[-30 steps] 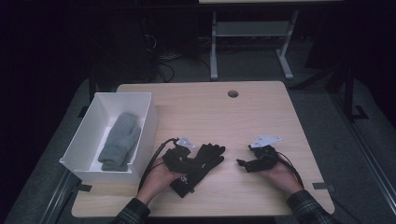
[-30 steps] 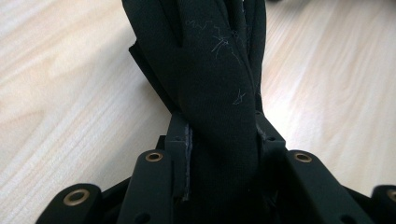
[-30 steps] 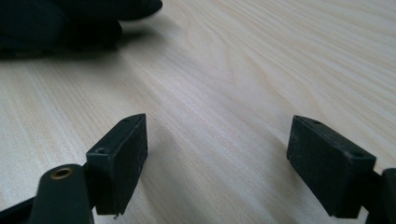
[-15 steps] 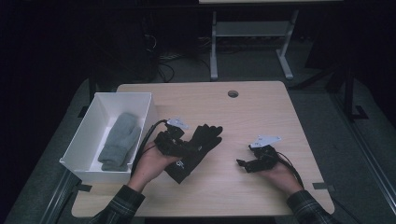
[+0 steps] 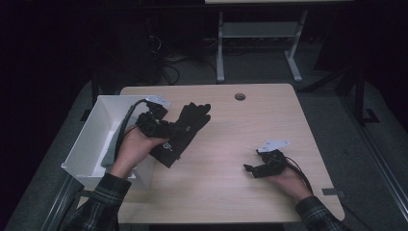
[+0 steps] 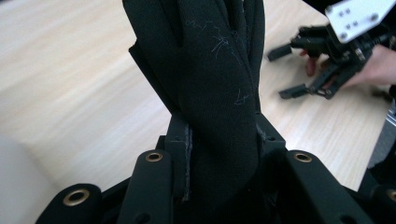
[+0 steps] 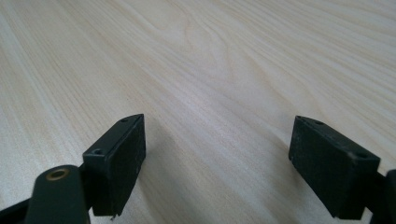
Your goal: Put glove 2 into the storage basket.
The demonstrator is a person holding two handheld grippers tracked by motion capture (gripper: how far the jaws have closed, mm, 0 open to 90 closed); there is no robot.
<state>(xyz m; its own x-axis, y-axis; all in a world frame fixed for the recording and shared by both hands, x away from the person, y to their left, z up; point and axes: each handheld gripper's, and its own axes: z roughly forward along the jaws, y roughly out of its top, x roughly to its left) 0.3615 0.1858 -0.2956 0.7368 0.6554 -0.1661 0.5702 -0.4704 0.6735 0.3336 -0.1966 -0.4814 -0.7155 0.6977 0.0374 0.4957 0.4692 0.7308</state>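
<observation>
A black glove [image 5: 185, 130] hangs above the left part of the table, clamped in my left gripper [image 5: 169, 131], which is shut on it beside the white box. In the left gripper view the glove [image 6: 219, 84] rises between the two jaws, pinched at its cuff end, fingers pointing away. My right gripper [image 5: 251, 168] rests low over the table at the right, held by a hand, its jaws wide apart. The right gripper view has its two black pads [image 7: 122, 163] spread with bare wood between them. That gripper also appears farther off in the left gripper view [image 6: 299, 70].
A white box [image 5: 91, 144] stands at the table's left edge with a grey cloth [image 5: 109, 151] lying inside. The light wooden table [image 5: 231, 192] has a round cable hole [image 5: 239, 96] near its far edge. A desk frame stands on the floor behind.
My left gripper has lifted the black glove off the table and carried it up and to the left, toward the white box. The right gripper has stayed where it was.
</observation>
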